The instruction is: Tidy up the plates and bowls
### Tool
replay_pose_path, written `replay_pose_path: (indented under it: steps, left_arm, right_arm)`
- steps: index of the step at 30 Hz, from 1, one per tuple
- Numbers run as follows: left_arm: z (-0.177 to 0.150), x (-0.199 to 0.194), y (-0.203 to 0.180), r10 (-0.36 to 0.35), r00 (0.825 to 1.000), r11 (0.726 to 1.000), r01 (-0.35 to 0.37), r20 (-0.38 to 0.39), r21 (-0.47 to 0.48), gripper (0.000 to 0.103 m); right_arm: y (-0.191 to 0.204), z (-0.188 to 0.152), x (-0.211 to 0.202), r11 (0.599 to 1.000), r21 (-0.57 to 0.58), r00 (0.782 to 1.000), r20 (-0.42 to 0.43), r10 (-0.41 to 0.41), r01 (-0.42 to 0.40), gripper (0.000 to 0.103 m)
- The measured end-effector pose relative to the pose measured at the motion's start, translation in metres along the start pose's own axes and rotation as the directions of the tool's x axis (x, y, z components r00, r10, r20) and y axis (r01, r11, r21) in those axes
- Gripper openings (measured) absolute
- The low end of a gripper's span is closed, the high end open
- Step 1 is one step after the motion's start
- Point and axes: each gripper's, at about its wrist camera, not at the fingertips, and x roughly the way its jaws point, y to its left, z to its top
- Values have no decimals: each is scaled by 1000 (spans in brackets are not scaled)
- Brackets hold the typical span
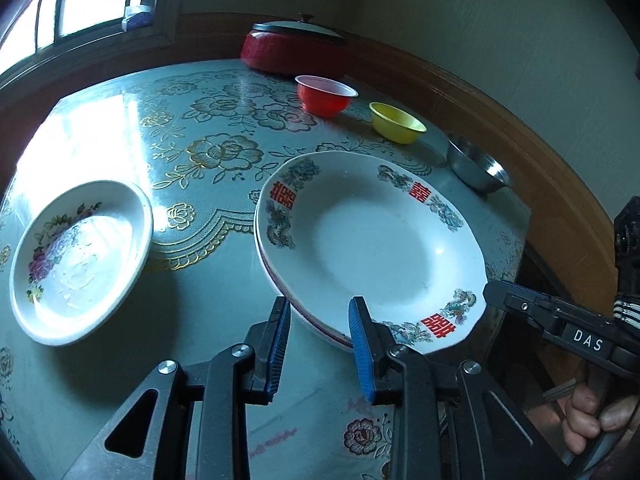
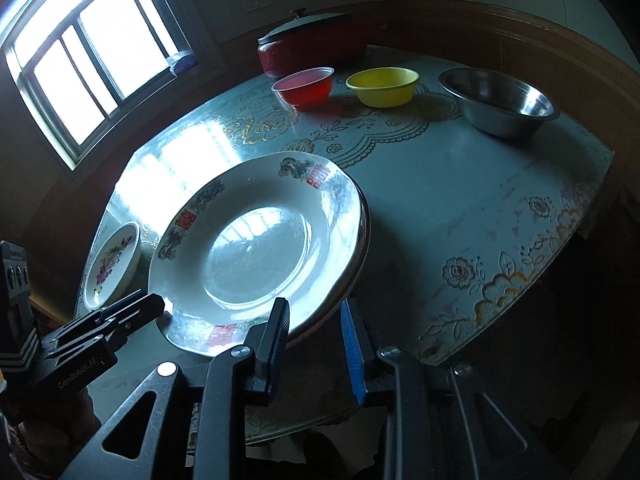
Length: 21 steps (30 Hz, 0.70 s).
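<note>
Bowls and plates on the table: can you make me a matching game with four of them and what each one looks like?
Things:
1. red bowl
2. yellow bowl
3. metal bowl
4. small plate

Looks:
A. shiny silver, nearest the table's right edge
B. pink and purple flowers painted inside
C. see-through, right in front of the big red pot
D. plain bright colour, in the middle of the bowl row

Pairs: 1-C, 2-D, 3-A, 4-B
</note>
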Motion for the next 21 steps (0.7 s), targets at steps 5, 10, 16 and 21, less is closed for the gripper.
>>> replay_pose_path:
  steps: [5,10,16,21]
  left_arm:
    - [5,3,2,-28,1000,998,29,-12,54,31]
    - [5,-3,4,-38,999,993,39,-10,112,31]
    - [0,-19,9,-11,1000,991,10,8,132,31]
    - [-2,-28,12,26,999,995,-29,34,97,31]
  right_arm:
    - [12,-10,-2,998,13,996,54,-64,64,26]
    - [23,-14,-1,994,31,992,67,-106,104,26]
    - [38,-22,-8,988,24,985,86,-152,151,26]
    - [46,-22,-12,990,-19,986,99,-136,138,26]
